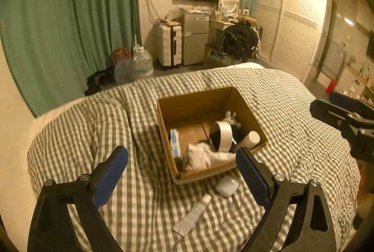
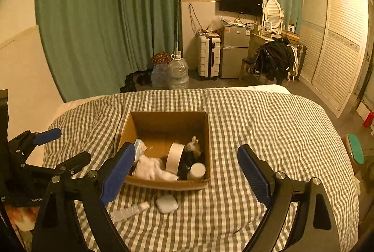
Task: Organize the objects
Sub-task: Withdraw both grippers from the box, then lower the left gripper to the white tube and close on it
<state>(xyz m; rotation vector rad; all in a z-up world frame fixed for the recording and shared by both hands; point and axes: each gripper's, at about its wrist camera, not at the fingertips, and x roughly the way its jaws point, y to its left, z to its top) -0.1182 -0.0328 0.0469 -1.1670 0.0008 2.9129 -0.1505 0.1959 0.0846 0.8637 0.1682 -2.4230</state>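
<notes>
On the checked bed [image 2: 257,116], cardboard box [image 2: 145,121] holding tape roll [image 2: 173,156], white cloth [image 2: 152,169], bottle [image 2: 196,170], both grippers' jaws spread, empty.

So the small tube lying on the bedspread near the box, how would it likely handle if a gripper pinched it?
The tube looks flat and crimped at its tail, so it would probably squash and flex under the pads. It seems light for its size. Lying on the soft checked bedspread, it may sink when pressed; its round cap end might roll slightly.

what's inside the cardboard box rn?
In the cardboard box: white cloth, tape roll, white bottle, blue-white packet, small plush toy. Anything beneath the cloth is covered.
</notes>
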